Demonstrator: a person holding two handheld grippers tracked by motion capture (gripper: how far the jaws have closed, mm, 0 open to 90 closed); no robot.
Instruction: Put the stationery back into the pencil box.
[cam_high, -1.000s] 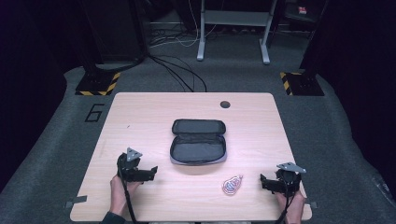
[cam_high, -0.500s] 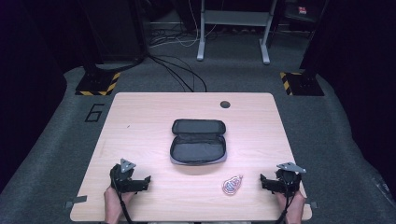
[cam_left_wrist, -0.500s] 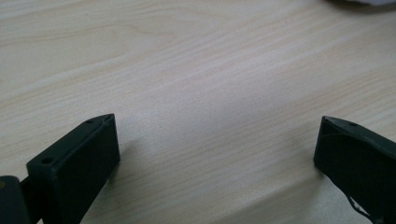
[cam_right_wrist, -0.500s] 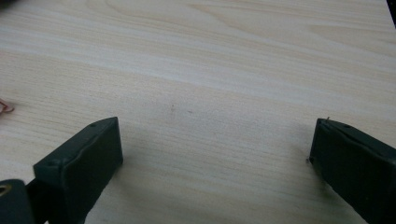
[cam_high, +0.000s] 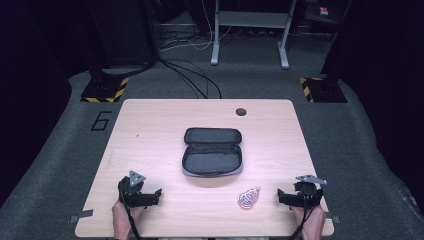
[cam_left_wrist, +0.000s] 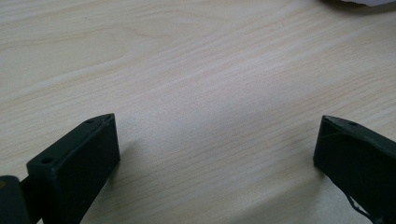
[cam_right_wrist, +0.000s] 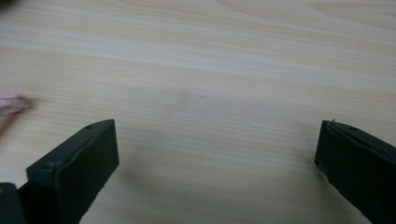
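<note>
The small pink charm (cam_high: 248, 198) lies flat on the pale wood table (cam_high: 150, 130), near the front edge and right of centre. Its long axis runs on a slant, the narrow end with a small ring or loop pointing up and to the right in the high view, the rounded end toward the person. It looks oval, pink with a darker ringed pattern on its face (finer detail is too small to read). A blurred pink edge of it shows in the right gripper view at the left border (cam_right_wrist: 11, 106).

Just behind it, at the table's middle, sits the open dark case (cam_high: 212, 151), its lid laid back toward the far side and its long axis running across the table.

The right gripper (cam_high: 295, 196) rests at the front right corner, near the charm but apart from it; its jaws have just been opening and stand wide with bare table between them. The left gripper (cam_high: 145, 197) rests at the front left, well apart from the charm, jaws also spread wide over bare wood.
</note>
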